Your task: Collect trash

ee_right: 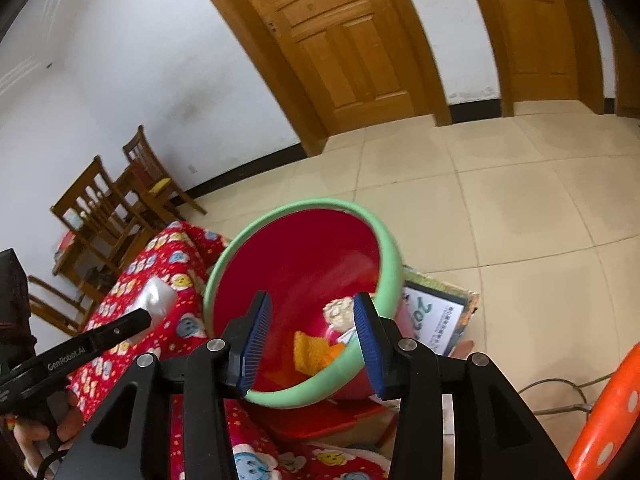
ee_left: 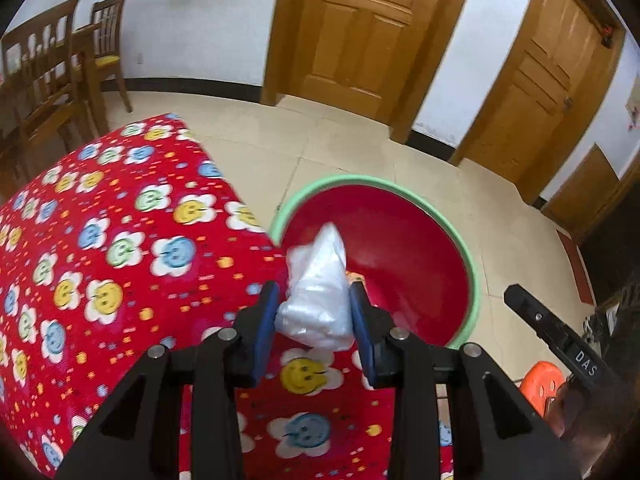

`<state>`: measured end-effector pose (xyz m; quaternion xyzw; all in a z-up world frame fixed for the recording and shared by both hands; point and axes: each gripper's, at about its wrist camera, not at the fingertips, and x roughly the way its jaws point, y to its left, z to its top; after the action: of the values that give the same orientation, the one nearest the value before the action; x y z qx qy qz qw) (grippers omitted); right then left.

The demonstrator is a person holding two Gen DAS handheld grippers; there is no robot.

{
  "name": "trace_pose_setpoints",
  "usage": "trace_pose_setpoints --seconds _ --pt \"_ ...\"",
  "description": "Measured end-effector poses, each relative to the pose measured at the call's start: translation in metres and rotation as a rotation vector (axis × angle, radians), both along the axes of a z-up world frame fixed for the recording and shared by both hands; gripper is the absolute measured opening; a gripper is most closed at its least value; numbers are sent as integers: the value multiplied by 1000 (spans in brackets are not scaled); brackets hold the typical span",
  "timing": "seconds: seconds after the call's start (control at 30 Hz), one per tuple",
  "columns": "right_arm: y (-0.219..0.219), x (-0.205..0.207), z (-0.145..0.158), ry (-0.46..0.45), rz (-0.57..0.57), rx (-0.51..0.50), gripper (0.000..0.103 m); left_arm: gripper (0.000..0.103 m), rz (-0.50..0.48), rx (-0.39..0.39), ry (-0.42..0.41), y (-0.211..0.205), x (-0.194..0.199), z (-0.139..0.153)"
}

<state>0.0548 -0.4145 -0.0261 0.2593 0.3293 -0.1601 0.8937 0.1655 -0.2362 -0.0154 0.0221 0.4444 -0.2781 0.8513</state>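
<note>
From my remote seat: two panelled wooden doors (ee_left: 352, 28) stand shut in a white wall (ee_right: 132, 80) with a dark skirting. Wooden dining chairs (ee_left: 44, 76) cluster at left, one bearing a yellow cushion (ee_left: 107, 60). Cream floor tiles (ee_right: 500, 200) spread between. An orange plastic stool (ee_right: 608, 412) and a framed printed sign (ee_right: 436, 320) lie near.

White walls (ee_right: 120, 80) with a dark skirting, two panelled wooden doors (ee_left: 356, 32), pale floor tiles (ee_right: 500, 200), and wooden chairs (ee_left: 44, 76) (slat-backed) by the wall.
</note>
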Motion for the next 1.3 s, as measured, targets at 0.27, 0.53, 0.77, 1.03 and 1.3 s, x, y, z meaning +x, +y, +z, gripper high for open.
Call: trace_pose_setpoints --seconds 0.27,0.53,0.77,1.03,1.3 --pt "-10 -9 1 -7 -52 10 44 36 -51 35 -9 -27 0 -9" --pt "-11 -12 3 -19 -54 18 44 49 -24 53 -15 -25 -1 -9" --pt "0 -12 14 -42 -16 10 45 57 36 49 -42 1 -7 2" --pt "25 -13 34 -88 48 0 45 57 109 20 -52 42 -22 16" --pt "52 -18 51 -110 107 -29 49 67 179 13 -87 80 -45 33"
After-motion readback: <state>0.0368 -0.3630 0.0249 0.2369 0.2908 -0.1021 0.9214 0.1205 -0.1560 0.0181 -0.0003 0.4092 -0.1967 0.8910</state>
